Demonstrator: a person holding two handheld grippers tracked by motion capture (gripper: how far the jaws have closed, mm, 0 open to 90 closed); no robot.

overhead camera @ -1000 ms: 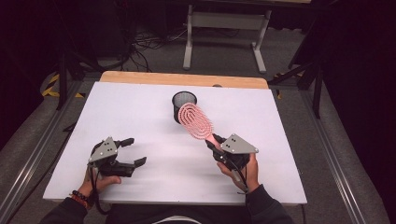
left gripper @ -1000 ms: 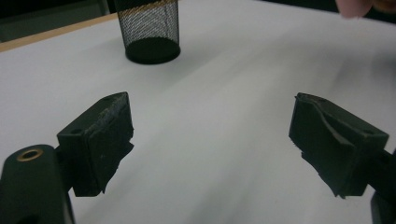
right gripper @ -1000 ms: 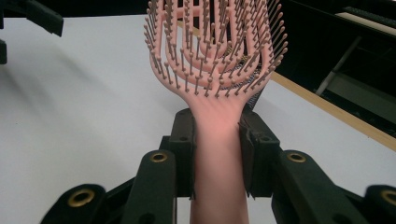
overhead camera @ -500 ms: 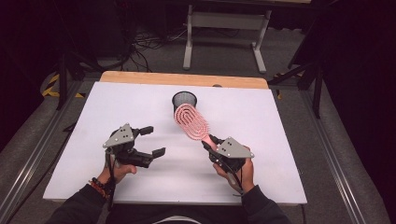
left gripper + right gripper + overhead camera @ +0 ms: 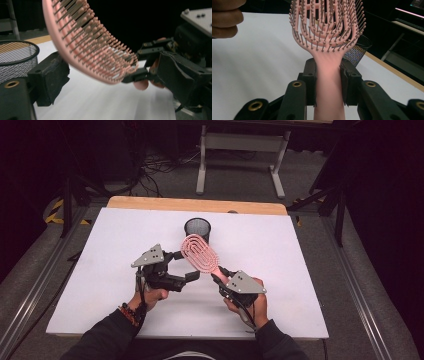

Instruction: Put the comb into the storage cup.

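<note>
A pink vented hairbrush (image 5: 199,251) is held up above the white table, head tilted toward the far left. My right gripper (image 5: 220,273) is shut on its handle; in the right gripper view the pads (image 5: 310,75) squeeze the handle on both sides of my right gripper (image 5: 328,72). My left gripper (image 5: 187,265) is open beside the brush head and its jaws have just been closing a little. In the left gripper view the bristled head (image 5: 85,45) crosses the gap of my left gripper (image 5: 110,75) without either pad pressing on it. A black mesh cup (image 5: 197,227) stands upright just behind the brush.
The white table top (image 5: 300,270) has a wooden strip (image 5: 195,204) along its far edge. The mesh cup (image 5: 15,57) is close to the left jaw. A metal stand (image 5: 240,155) and cables lie on the floor beyond the table.
My left gripper has moved right and up from the near left of the table to the brush head. The right gripper and brush have stayed almost in place.
</note>
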